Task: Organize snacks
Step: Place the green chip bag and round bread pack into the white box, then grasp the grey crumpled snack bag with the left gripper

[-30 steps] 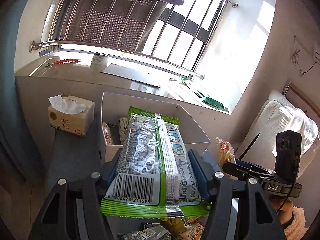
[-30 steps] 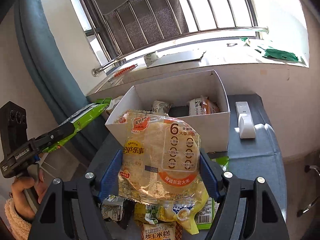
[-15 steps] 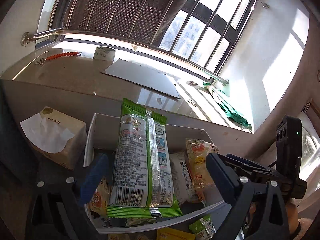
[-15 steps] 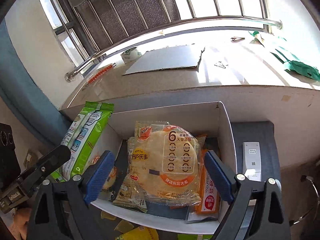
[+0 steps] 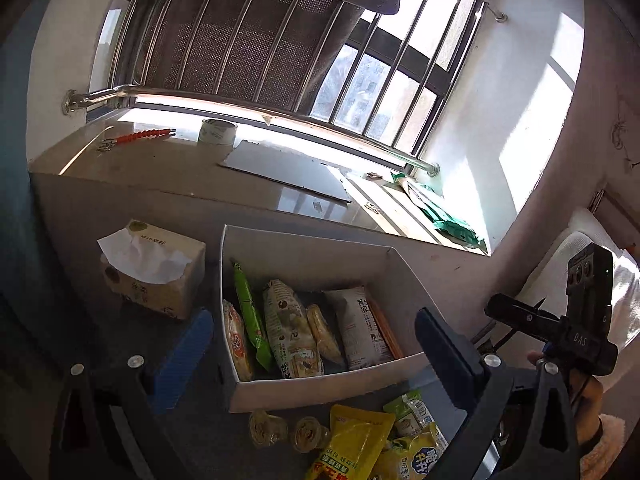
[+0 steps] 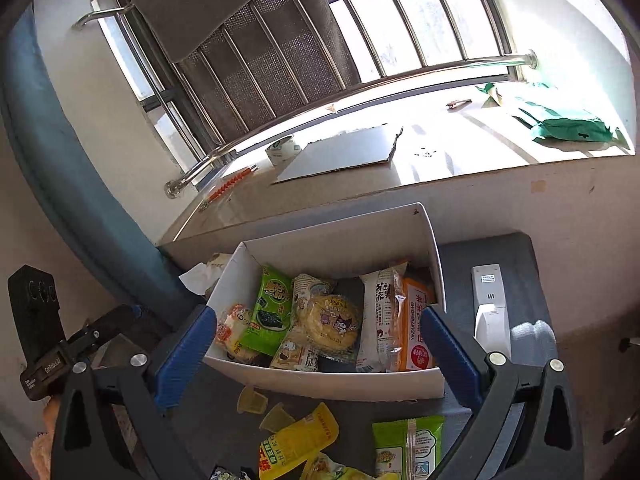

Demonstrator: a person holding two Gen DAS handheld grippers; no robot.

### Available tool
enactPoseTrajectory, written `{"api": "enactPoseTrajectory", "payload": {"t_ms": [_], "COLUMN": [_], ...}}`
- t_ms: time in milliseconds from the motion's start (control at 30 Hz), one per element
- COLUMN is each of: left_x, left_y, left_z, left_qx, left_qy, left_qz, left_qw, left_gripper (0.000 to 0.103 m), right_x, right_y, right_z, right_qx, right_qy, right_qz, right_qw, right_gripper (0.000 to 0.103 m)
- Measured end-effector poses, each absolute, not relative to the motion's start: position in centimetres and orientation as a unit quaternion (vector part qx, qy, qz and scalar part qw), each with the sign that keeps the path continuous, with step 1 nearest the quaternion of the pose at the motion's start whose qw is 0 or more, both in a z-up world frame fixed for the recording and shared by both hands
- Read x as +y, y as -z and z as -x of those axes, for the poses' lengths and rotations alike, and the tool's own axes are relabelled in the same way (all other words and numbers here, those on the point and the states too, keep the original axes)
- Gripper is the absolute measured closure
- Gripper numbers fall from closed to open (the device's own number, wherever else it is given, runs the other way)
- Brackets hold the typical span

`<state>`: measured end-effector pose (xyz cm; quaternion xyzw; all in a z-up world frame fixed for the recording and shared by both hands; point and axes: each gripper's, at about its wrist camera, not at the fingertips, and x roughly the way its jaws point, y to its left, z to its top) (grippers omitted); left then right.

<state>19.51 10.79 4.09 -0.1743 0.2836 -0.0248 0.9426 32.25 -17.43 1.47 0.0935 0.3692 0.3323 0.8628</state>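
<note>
Below the barred window, my left gripper (image 5: 312, 356) and right gripper (image 6: 320, 344), jaws just spread empty, flank the white cardboard snack box (image 6: 320, 382).

Box top lying open — sides crowding in

Tissue box (image 5: 154, 270) flanking the white box (image 5: 304, 248) left, remote (image 6: 490, 304) right — loose snack packets (image 5: 352, 440) lying in front.

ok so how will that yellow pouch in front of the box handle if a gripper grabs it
The yellow pouch lies flat and creased on the table, so it will probably flop rather than stay stiff. Its glossy film looks slippery; a pinch near an edge may slide. It seems thin, so likely light, and unlikely to roll.
</note>
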Motion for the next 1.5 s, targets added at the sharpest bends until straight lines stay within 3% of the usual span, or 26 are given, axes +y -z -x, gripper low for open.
{"api": "enactPoseTrajectory", "payload": {"t_ms": [333,700,1033,1333,1400,1467,1500], "left_x": [5.7,2.4,1.6,0.0,0.3,0.7,0.9], "left_y": [-1.5,7.4,10.0,12.7,12.7,12.5,12.2], "left_z": [-9.7,-2.9,-5.4,-10.3,-10.0,-9.5,-9.2], "left_qx": [0.281,0.361,0.412,0.470,0.460,0.448,0.443], "left_qy": [0.040,0.059,0.051,0.011,0.017,0.028,0.026], "left_qz": [0.104,0.141,0.141,0.070,0.072,0.076,0.077], "left_qw": [0.953,0.920,0.899,0.880,0.885,0.891,0.893], "left_gripper": [0.000,0.000,0.000,0.001,0.005,0.018,0.030], "right_x": [-21.3,-25.3,-25.3,-24.3,-24.3,-24.2,-24.2], "right_y": [0.0,7.9,9.9,10.1,10.3,10.6,10.7], "right_z": [-21.3,-13.2,-10.6,-10.0,-9.9,-9.9,-9.9], "right_qx": [0.333,0.380,0.404,0.405,0.408,0.413,0.414], "right_qy": [-0.358,-0.333,-0.341,-0.357,-0.361,-0.361,-0.362], "right_qz": [-0.059,-0.090,-0.076,-0.069,-0.069,-0.067,-0.068], "right_qw": [0.871,0.858,0.846,0.839,0.836,0.834,0.833], "right_gripper": [0.000,0.000,0.000,0.000,0.000,0.000,0.000]}}
